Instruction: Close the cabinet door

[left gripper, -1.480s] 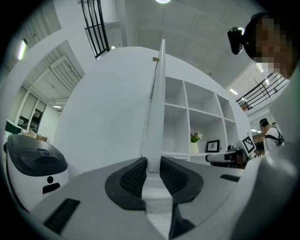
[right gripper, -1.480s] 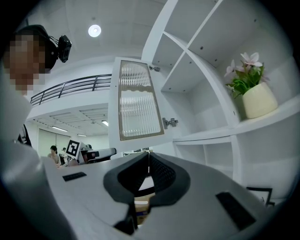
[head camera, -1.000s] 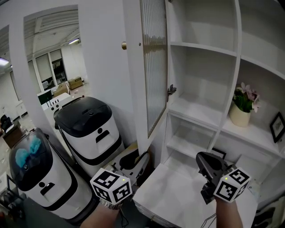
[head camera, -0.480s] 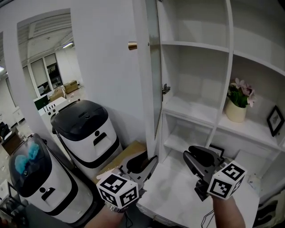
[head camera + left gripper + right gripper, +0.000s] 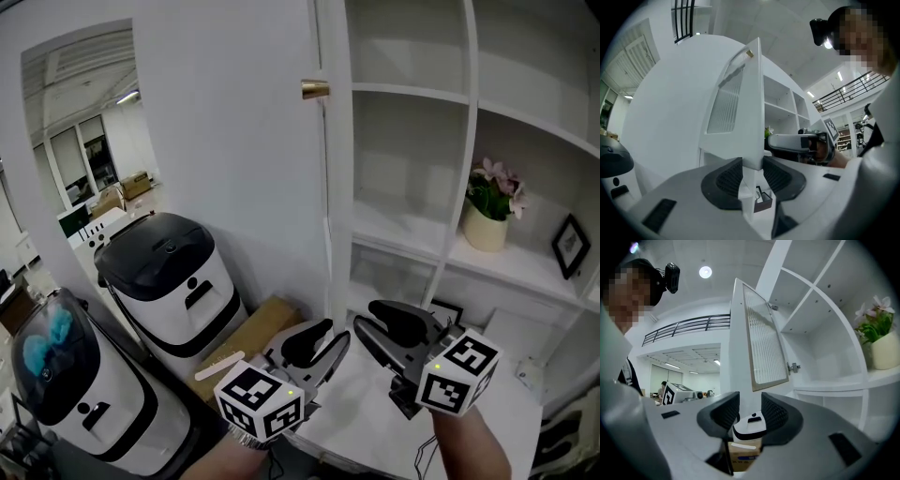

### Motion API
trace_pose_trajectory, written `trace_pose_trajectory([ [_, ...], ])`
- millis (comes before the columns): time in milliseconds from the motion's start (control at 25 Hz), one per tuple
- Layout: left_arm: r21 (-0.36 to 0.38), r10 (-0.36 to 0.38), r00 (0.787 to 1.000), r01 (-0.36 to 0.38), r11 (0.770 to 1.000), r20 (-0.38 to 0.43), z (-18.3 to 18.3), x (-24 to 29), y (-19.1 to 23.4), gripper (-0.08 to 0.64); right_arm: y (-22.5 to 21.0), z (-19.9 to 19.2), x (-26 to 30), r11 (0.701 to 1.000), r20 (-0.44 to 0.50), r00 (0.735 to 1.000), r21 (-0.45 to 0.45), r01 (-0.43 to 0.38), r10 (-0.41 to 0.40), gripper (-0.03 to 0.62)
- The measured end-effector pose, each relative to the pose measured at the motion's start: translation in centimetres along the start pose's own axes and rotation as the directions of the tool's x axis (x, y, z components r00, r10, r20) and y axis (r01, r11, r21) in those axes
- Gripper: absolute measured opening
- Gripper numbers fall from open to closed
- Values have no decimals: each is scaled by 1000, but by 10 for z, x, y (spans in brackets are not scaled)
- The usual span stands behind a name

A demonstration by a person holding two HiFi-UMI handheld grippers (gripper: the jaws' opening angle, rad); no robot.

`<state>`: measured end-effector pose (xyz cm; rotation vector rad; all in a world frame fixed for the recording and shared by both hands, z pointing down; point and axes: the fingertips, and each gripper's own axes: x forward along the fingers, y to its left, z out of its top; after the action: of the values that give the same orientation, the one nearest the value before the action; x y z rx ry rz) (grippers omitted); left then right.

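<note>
The white cabinet door [image 5: 327,187] with a ribbed glass pane stands open, edge-on in the head view, its brass knob [image 5: 314,90] near the top. My left gripper [image 5: 317,345] is just left of the door's lower edge. In the left gripper view its jaws [image 5: 752,176] have just been opening, and the door [image 5: 740,103] stands in line between them, pads not pressing. My right gripper [image 5: 380,330] is to the right of the door's foot. Its jaws [image 5: 750,413] have just been opening with nothing between them, and the door [image 5: 740,348] rises just behind.
Open white shelves [image 5: 412,94] hold a potted flower [image 5: 489,211] and a small picture frame [image 5: 567,246]. A white ledge [image 5: 375,422] lies under the grippers. Left of the door stand a black-lidded white bin [image 5: 169,267], a second bin [image 5: 56,375] and a cardboard box [image 5: 248,342].
The door went from showing its glass face to edge-on. The left gripper's jaws came into view by the door's foot. The right gripper moved left and its jaws opened.
</note>
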<state>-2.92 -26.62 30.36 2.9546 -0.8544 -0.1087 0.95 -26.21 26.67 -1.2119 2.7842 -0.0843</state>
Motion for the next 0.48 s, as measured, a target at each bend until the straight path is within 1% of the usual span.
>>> trace_pose_trajectory([
  [320, -6, -59, 998, 59, 998, 3, -1, 9, -8, 144, -4, -5, -2, 1000, -9, 1000, 8, 9, -9, 132],
  [480, -24, -96, 995, 96, 995, 11, -2, 13, -11, 143, -7, -2, -8, 1000, 1, 1000, 2, 23, -23, 132],
])
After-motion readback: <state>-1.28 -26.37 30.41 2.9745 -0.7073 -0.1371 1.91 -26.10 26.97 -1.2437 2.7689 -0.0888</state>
